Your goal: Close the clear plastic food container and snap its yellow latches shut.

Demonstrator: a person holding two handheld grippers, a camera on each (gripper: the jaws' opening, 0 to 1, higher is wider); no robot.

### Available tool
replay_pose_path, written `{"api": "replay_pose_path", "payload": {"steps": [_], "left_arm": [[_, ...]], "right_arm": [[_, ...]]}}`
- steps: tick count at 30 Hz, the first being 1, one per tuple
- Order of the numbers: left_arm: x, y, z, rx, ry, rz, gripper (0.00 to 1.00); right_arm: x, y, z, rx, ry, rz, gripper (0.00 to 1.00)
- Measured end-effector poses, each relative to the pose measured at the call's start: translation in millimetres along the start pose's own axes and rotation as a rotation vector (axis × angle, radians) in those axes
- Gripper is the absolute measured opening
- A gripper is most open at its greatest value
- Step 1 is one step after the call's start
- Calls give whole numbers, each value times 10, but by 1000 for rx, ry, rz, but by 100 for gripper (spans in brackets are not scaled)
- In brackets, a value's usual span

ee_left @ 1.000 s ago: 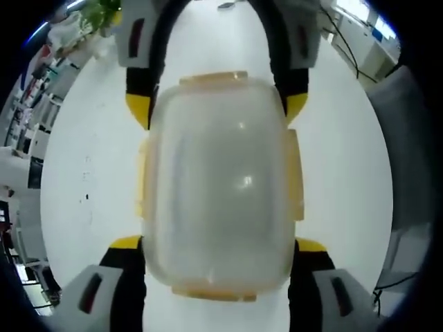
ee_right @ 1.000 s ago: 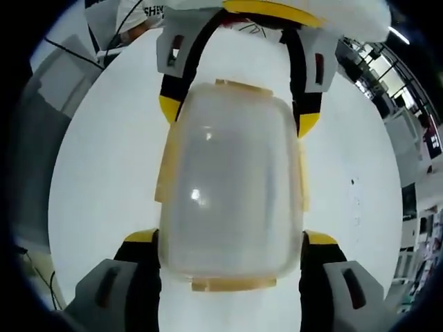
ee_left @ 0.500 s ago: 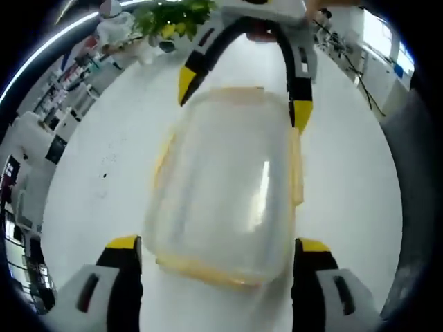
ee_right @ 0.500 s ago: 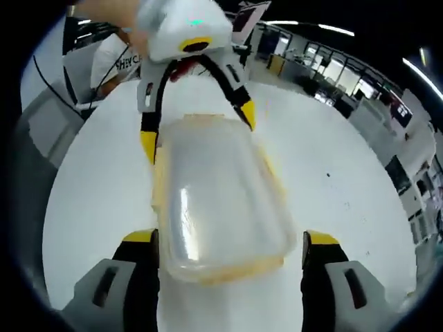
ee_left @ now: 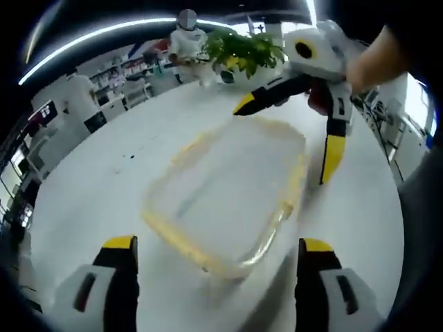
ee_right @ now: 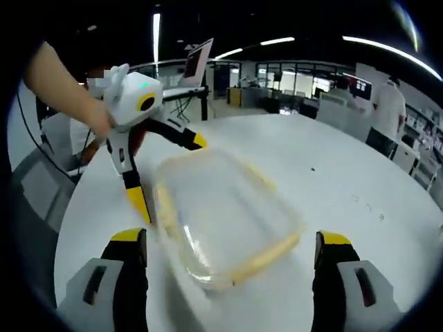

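The clear plastic container (ee_left: 228,190) with its yellow rim lies flat on the white table (ee_left: 104,180), blurred by motion. In the right gripper view the container (ee_right: 221,214) sits just ahead of my jaws. My left gripper (ee_left: 218,249) is open, its yellow tips standing either side of the container's near end without touching it. My right gripper (ee_right: 232,242) is open in the same way at the opposite end. Each gripper shows in the other's view: the right gripper (ee_left: 284,142) and the left gripper (ee_right: 169,174) both straddle the container's far end. I cannot tell how the latches stand.
A potted plant (ee_left: 242,48) stands at the table's far edge, with people and shelves behind it. A hand (ee_right: 76,90) holds the left gripper. A monitor (ee_right: 197,62) and desks lie beyond the table, and a person (ee_right: 387,111) stands at the right.
Both views have swung from looking straight down on the container to a low slanted angle. Both grippers have lifted and drawn back from it, their jaws no longer hugging its sides.
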State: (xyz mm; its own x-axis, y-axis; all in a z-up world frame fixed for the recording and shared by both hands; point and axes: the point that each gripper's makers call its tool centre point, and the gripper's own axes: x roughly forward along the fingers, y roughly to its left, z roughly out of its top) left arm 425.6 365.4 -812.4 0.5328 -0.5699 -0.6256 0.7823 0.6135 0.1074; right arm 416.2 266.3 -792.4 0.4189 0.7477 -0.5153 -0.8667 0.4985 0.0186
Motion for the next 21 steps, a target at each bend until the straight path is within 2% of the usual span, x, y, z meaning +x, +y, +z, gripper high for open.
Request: {"api": "replay_pose_path", "payload": {"steps": [2,5,9,14,21], "left_arm": [[-32,30,47,-23,-38,37,95],[-51,21,72,-104,-74,52,99],[-53,-26,20,-134,-85,56,99],[-30,-112,-42,-159,-76,51,99],[-55,-113,-86,-189,-71,52,99]], "right_arm": [[-7,22,-12,19,-8,-8,99],[-25,49,-12,44,-26,-27,99],[-60,92,-51,97,-55,-48,99],[-77,138,-176,115,-39,-66,99],[-102,168,-205,126,-31,-78,97]]}}
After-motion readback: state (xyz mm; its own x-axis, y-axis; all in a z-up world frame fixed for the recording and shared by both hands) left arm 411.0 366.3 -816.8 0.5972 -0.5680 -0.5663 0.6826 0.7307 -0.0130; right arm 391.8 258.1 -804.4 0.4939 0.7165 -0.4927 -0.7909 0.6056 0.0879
